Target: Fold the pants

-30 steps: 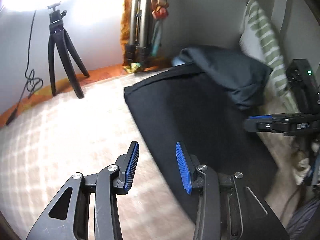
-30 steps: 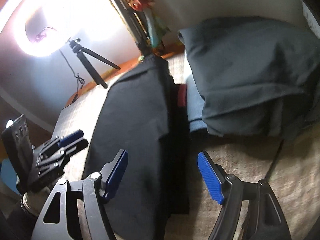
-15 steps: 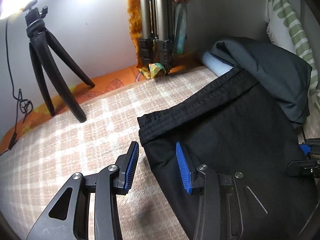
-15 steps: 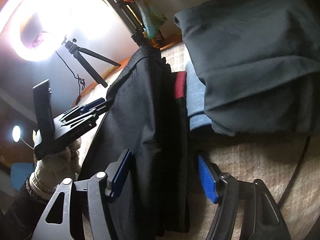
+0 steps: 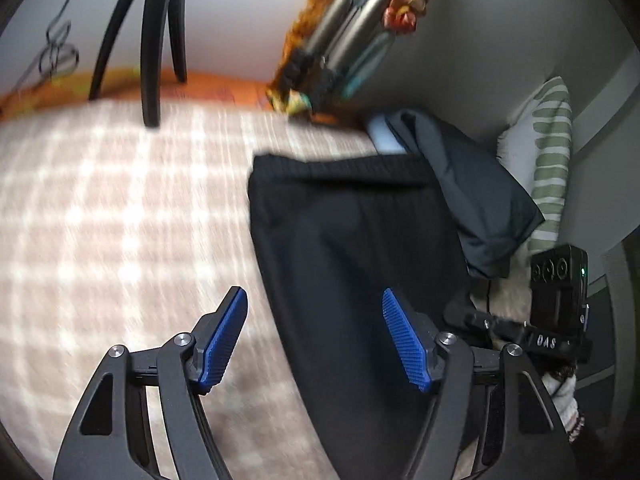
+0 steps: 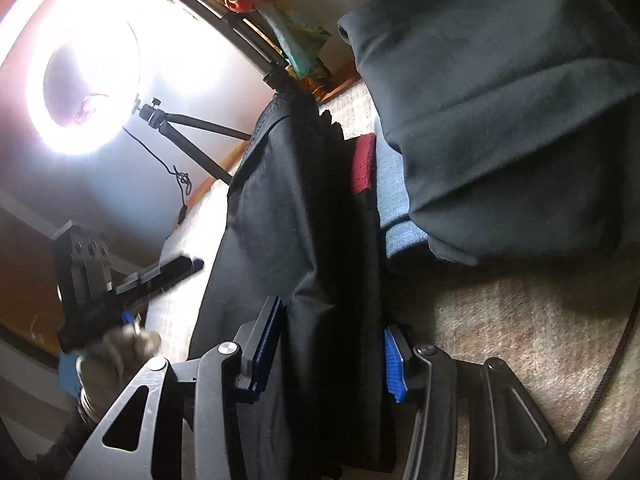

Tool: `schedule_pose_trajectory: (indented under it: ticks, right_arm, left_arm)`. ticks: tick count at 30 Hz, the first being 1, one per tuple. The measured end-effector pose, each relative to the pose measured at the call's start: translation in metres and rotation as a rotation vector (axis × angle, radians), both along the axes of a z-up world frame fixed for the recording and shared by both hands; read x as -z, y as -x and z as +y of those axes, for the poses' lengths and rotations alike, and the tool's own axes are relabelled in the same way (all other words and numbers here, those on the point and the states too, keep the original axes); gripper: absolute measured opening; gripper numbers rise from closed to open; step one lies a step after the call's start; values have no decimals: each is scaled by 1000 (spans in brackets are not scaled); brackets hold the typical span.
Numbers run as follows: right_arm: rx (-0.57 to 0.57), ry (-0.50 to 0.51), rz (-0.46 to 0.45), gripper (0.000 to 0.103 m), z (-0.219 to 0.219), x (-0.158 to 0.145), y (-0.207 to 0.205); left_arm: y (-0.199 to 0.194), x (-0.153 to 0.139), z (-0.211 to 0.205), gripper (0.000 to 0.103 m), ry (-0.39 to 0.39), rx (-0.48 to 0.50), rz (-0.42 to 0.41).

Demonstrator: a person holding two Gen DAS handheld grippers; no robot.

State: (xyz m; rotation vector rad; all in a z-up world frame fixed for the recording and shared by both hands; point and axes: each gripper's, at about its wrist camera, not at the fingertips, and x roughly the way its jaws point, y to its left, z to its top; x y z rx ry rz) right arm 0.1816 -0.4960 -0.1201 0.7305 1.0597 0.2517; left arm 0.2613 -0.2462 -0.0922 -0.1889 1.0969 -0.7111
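- our left gripper (image 5: pixel 314 338): jaws wide apart, nothing between the blue pads (image 5: pixel 406 346). it hangs over the left edge of the black pants (image 5: pixel 352 248), one pad over the checked bed cover (image 5: pixel 120 216), the other over the fabric.
- our right gripper (image 6: pixel 332 350): jaws drawn in on a thick fold of the pants (image 6: pixel 320 240), cloth fills the whole gap and both pads press against it. in the left wrist view we only see its body (image 5: pixel 556 300) at the pants' right edge.
- pants lie flat on the bed, waistband (image 5: pixel 344 166) at the far end, long side running back toward us. left view is motion-blurred, so fine detail is hard to tell.
- just right of the pants: a dark grey folded garment (image 6: pixel 500 120) stacked on a blue one (image 6: pixel 394 200), with a red cuff (image 6: pixel 363 164) showing next to the pants' fold.
- striped pillow (image 5: pixel 550 152) stands against the wall behind the stack.
- far side: small black tripod (image 6: pixel 192 132) on the bed with a lit ring light (image 6: pixel 80 80) on it, and a folded silver tripod (image 5: pixel 352 28) leaning in the corner.
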Motion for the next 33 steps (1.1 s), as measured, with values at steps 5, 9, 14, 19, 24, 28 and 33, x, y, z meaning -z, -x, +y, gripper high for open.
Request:
schedule_pose_trajectory:
  ticks: [5,9,14,19,24,28,33]
  right_arm:
    - [2,-25,-13,55,1,1,1]
    - [-19,28,-8,42,8,-2,-1]
    - [-8,86,-12,25,14,-8,0]
    - [-14,170,-40,15,26,-24,1]
    - [-36,230,-77,12,36,-43,4]
    - [-41,268,-119,11,40,-60,8]
    - [-28,294,-176,11,36,-83,16]
  left_arm:
    - [11,16,-13,67,-25,5,25]
    - [15,17,-17,57,-24,-22,-5]
    - [17,14,-23,26,-39,-43,-35]
    - [28,1,-25,15,-68,-36,-132]
    - [34,-15,-26,12,-79,-30,-196]
    - [36,-30,-26,11,-62,-24,-233]
    - [39,-57,-35,11,-35,-1,-294]
